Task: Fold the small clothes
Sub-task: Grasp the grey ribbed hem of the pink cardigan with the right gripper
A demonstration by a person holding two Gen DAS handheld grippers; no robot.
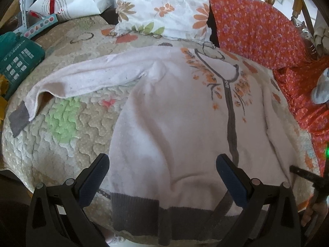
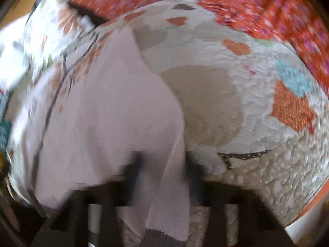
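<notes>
A small pale pink sweater (image 1: 176, 127) with grey trim, a grey zip and orange flower print lies front up on a quilted bed cover (image 1: 67, 127). Its left sleeve (image 1: 82, 78) stretches out to the left, ending in a grey cuff. My left gripper (image 1: 162, 177) is open, hovering over the sweater's lower body above the grey hem band (image 1: 144, 212). In the blurred right wrist view, my right gripper (image 2: 164, 177) is shut on the sweater's right sleeve (image 2: 164, 144), which drapes over the body (image 2: 98, 113); its grey cuff (image 2: 160, 238) hangs at the bottom.
A floral pillow (image 1: 164, 6) and an orange flowered cloth (image 1: 257, 26) lie at the head of the bed. A teal box (image 1: 18, 61) and a white paper bag (image 1: 67, 0) sit at the left. Bare quilt (image 2: 236, 113) lies to the right of the sweater.
</notes>
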